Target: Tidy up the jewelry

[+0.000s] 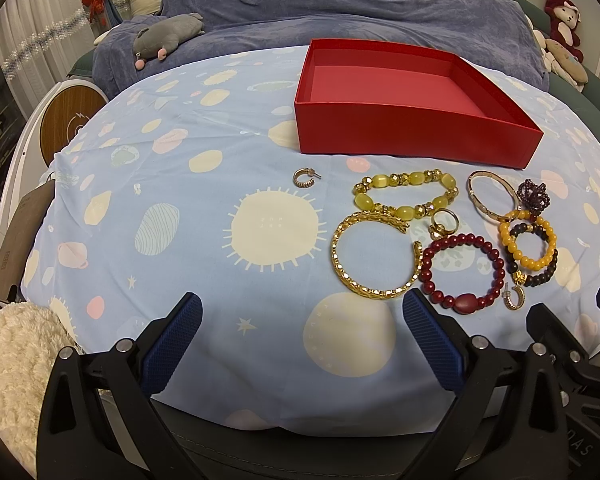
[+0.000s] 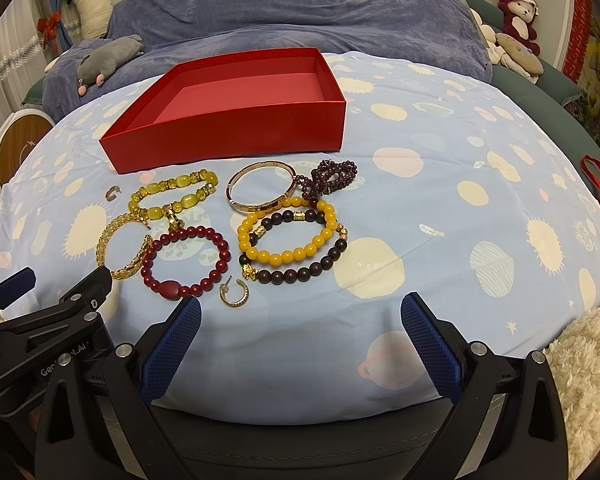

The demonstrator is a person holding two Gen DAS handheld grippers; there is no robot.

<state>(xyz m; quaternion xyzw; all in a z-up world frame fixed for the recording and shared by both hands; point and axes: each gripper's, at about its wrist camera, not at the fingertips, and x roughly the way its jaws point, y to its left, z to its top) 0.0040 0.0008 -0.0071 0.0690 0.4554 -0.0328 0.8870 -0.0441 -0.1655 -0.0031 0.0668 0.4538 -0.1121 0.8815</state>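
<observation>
An empty red box [image 1: 412, 128] [image 2: 236, 136] stands at the back of the blue patterned cloth. In front of it lie several pieces of jewelry: a yellow-green bead bracelet [image 1: 406, 196] [image 2: 172, 196], a gold chain bangle [image 1: 374, 256] [image 2: 126, 250], a dark red bead bracelet [image 1: 462, 274] [image 2: 186, 262], an orange bead bracelet [image 2: 288, 236], a dark brown bead bracelet [image 2: 300, 272], a thin gold bangle [image 2: 260, 192], a purple bead bracelet [image 2: 334, 176] and two hoop earrings [image 1: 306, 178] [image 2: 234, 294]. My left gripper [image 1: 300, 316] and right gripper [image 2: 300, 316] hover open near the front edge, holding nothing.
A blue blanket [image 1: 340, 4] with a grey plush toy [image 1: 166, 36] lies behind the cloth. Plush toys [image 2: 518, 12] sit at the back right. A white fluffy fabric [image 2: 588, 380] is at the near right edge, and a round wooden-faced device [image 1: 74, 124] at the left.
</observation>
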